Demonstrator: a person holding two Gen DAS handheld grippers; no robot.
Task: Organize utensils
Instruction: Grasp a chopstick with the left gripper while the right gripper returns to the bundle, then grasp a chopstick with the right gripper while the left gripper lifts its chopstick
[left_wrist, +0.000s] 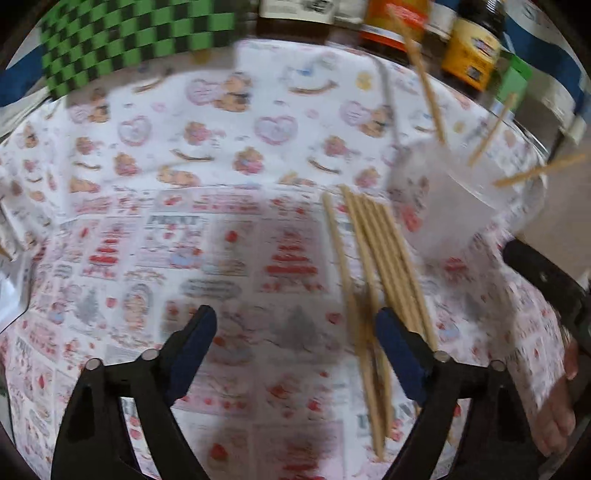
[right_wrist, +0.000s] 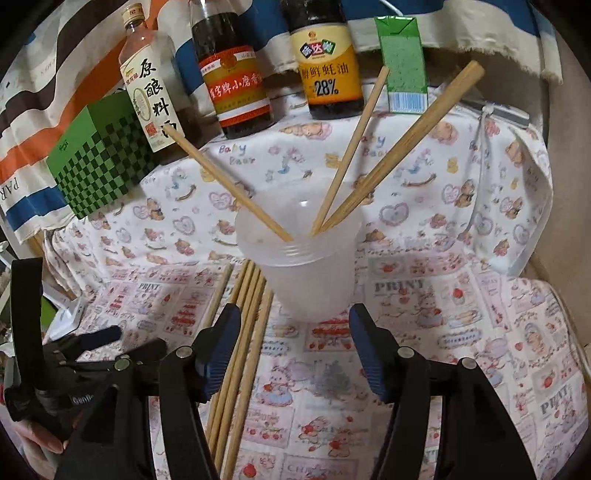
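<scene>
Five chopsticks (right_wrist: 240, 332) lie side by side on the surface (right_wrist: 424, 332), just left of the cup (right_wrist: 306, 273), which holds three. Left tongs (left_wrist: 295, 332) and right tongs (right_wrist: 291, 339) hover wide, empty. Next, I judge: pinch one stick and lift it into the cup.

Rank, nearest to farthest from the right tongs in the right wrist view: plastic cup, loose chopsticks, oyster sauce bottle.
1. Loose chopsticks, lying by the left finger of the right tongs.
2. Plastic cup, just ahead, centre.
3. Oyster sauce bottle, back row.
</scene>
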